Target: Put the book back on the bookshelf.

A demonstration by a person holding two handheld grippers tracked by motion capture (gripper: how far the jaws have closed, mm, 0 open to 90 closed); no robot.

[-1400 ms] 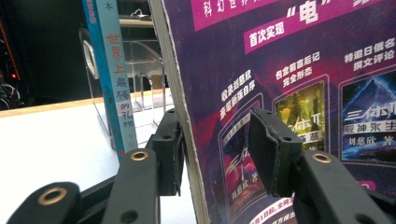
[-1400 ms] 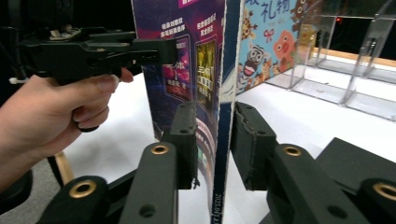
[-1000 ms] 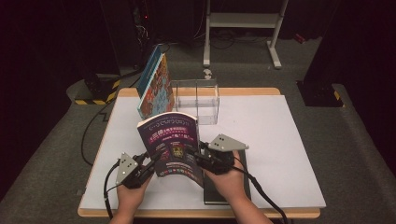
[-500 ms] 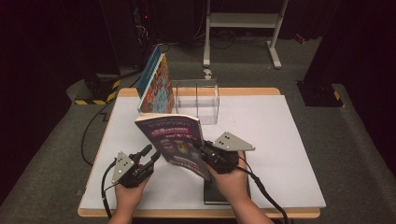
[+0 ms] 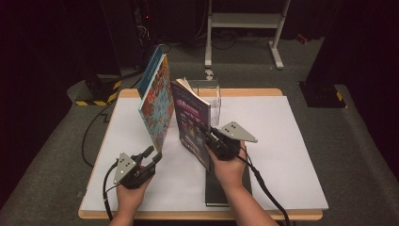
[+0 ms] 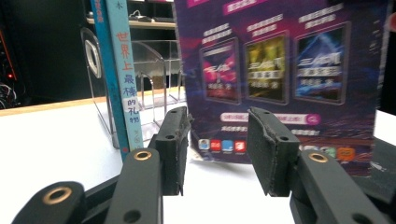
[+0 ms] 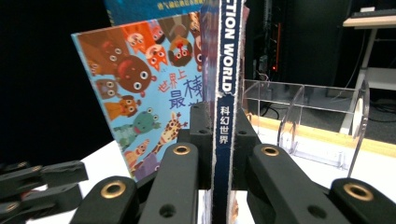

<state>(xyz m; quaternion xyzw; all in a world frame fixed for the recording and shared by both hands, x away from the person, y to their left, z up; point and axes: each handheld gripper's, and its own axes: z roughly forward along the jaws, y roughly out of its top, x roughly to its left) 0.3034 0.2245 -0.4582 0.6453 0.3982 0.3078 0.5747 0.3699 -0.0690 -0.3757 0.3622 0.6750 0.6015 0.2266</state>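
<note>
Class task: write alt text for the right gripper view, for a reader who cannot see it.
The right gripper clamps the spine of a purple magazine held upright. Behind it stands a children's book with cartoon animals; a clear acrylic rack sits at right.

Dark blue spine of the purple science-fiction magazine (image 7: 225, 107), clamped in the right hand-held gripper (image 7: 219, 135): white lettering "CTION WORLD", then "科幻世界" below. Light blue spine of the tall picture book (image 6: 122, 79): red characters "世界上最棒的礼物". Its animal-print cover shows "世界上" in white; the rest is hidden.
</note>
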